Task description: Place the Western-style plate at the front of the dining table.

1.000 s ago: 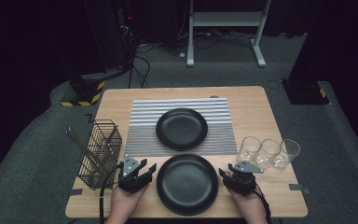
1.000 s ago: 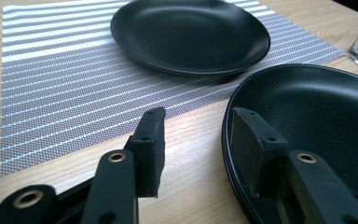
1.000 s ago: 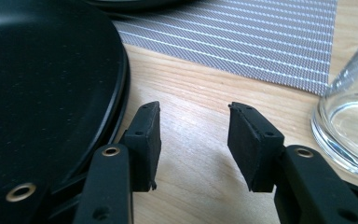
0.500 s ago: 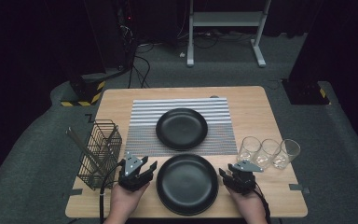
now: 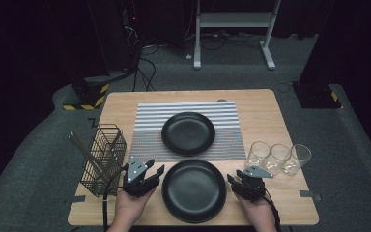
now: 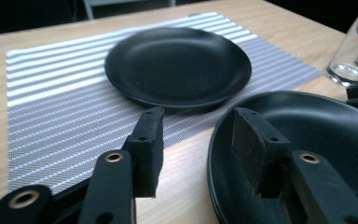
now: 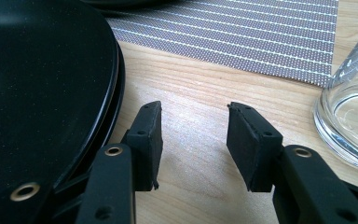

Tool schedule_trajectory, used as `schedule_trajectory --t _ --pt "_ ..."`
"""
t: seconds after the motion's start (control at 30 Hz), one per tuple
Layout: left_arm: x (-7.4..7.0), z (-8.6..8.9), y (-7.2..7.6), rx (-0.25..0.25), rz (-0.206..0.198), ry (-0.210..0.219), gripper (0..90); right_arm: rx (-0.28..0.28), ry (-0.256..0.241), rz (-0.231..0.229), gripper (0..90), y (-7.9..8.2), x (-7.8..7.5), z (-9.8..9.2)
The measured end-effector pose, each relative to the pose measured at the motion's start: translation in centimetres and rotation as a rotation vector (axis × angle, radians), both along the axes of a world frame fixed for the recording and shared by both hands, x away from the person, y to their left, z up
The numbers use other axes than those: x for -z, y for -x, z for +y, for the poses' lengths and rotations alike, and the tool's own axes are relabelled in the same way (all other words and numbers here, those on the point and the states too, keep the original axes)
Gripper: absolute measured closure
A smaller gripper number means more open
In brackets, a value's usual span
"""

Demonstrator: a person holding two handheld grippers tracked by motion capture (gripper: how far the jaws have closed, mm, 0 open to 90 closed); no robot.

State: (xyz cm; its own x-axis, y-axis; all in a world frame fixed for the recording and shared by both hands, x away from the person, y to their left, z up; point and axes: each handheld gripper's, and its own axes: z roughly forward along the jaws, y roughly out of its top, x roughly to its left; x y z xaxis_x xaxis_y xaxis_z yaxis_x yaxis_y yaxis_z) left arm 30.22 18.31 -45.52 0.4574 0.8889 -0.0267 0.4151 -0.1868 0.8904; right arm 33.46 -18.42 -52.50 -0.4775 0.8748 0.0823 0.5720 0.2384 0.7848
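Near plate [image 5: 193,190]: black, on the bare table [image 5: 270,108] at its front edge, between both grippers. Looks like two stacked in the right gripper view.
Left gripper [image 5: 150,174]: jaws spread, one over the plate's left rim, one outside.
Right gripper [image 5: 235,180]: jaws spread, empty, just beside the right rim.
Far plate [image 5: 188,133]: on striped mat [image 5: 149,130].
Three glasses [image 5: 279,157]: right.
Wire basket [image 5: 104,158]: left.

We hold the left gripper [image 5: 150,172] low near the table's front edge, left hand [image 5: 131,205] wrapped behind it, fingers [image 6: 148,140] spread apart with nothing between them. The right gripper [image 5: 237,180] sits level with it, well apart, right hand [image 5: 256,210] behind, its fingers [image 7: 254,140] likewise parted and empty. Both forearms enter from the bottom edge of the high view, grippers pointing forward.
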Motion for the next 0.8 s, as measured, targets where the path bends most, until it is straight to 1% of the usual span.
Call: schedule_trajectory --t 0.03,0.07,0.1,0.13,0.23,0.4,0.5,0.7,0.8 --pt "-0.1 0.1 0.0 -0.003 0.007 0.003 51.6 0.000 0.001 0.000 55.0 0.0 0.0 0.0" --pt "-0.3 0.1 -0.1 -0.009 0.025 0.008 51.2 0.001 0.001 0.003 54.9 0.0 0.0 0.0" --pt "-0.5 0.2 -0.2 -0.009 0.045 0.024 51.2 0.001 0.002 0.003 54.9 0.0 0.0 0.1" --pt "-0.7 0.2 -0.2 -0.009 0.048 0.030 50.8 0.002 0.002 0.003 55.0 0.0 0.0 0.1" --pt "-1.4 0.2 -0.2 -0.020 0.035 0.010 48.5 0.001 0.002 0.002 55.2 0.0 0.0 0.1" --pt "-2.4 0.4 -0.5 -0.017 0.026 -0.001 45.4 0.002 -0.003 0.002 54.9 0.0 0.0 0.0" --pt "-2.7 0.4 -0.6 -0.015 0.022 0.002 44.8 0.002 -0.001 0.002 54.7 0.0 0.0 0.0" --pt "-3.3 0.4 -0.5 -0.010 0.009 -0.020 44.2 0.001 0.000 0.005 54.8 0.0 0.0 0.0" --pt "-3.5 0.5 -0.5 -0.011 0.007 -0.019 43.6 0.001 0.001 0.007 54.7 0.0 0.0 0.0"
